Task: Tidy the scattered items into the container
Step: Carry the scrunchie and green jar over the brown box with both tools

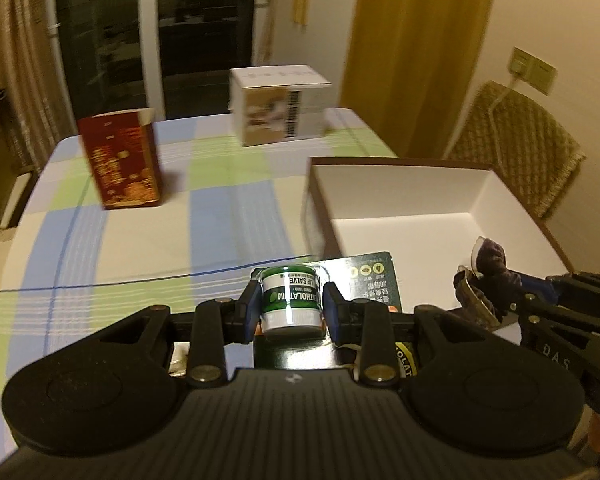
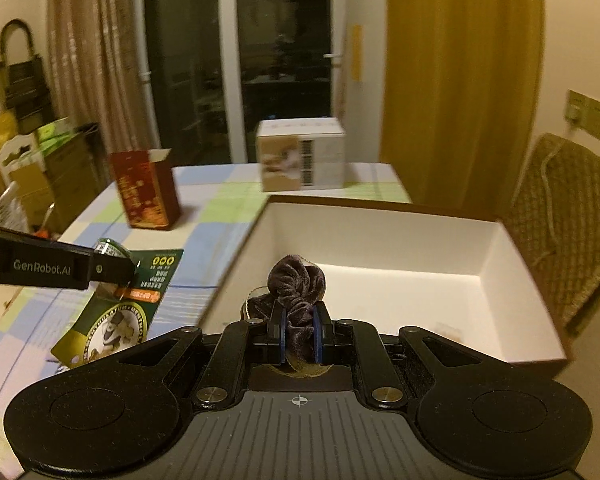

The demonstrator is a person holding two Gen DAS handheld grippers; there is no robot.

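Checked tablecloth [image 1: 140,248] below: left gripper [image 1: 290,304] clamps lip salve pack [image 1: 290,300], right gripper [image 2: 299,332] pinches scrunchie [image 2: 298,284]; I'd clear the box [image 2: 380,236] near rim before releasing.

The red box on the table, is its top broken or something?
Not broken, as far as the blurry views show. The red box stands upright on the checked tablecloth with its top flap open and sticking up. That is the only odd thing about it.
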